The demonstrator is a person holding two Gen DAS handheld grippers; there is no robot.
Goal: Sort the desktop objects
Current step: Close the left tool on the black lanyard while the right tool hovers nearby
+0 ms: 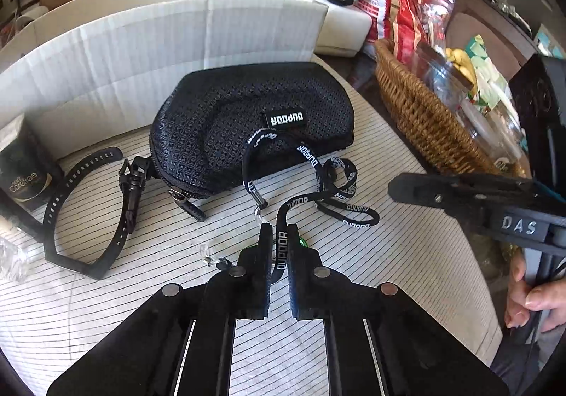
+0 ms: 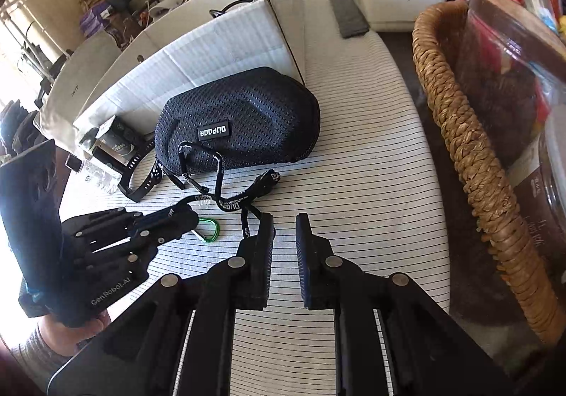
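The left claw [image 1: 279, 231] is pinched tight on the black lanyard [image 1: 348, 208], the printed strap running up between its two fingers [image 1: 265, 244]. From there the lanyard loops and tangles across the striped tabletop [image 1: 389, 272] towards the black textured case [image 1: 247, 120], which lies just in front of the white cardboard box [image 1: 159, 53]. A green carabiner [image 2: 208, 229] lies flat on the cloth right by the left claw's tips; from where I stand I can't quite tell whether it is hooked to the strap.

The right claw [image 2: 284, 224] hangs off to the side above bare cloth, its jaws a narrow gap apart and nothing between them; the lanyard's end passes just beside its left finger [image 2: 263, 237], seemingly without being gripped.

Left of the case lies a black watch strap [image 1: 88, 205], curled in a loop, next to a small dark box [image 1: 24, 180]. A wicker basket [image 2: 470, 162] full of jars and packets stands along the right edge.
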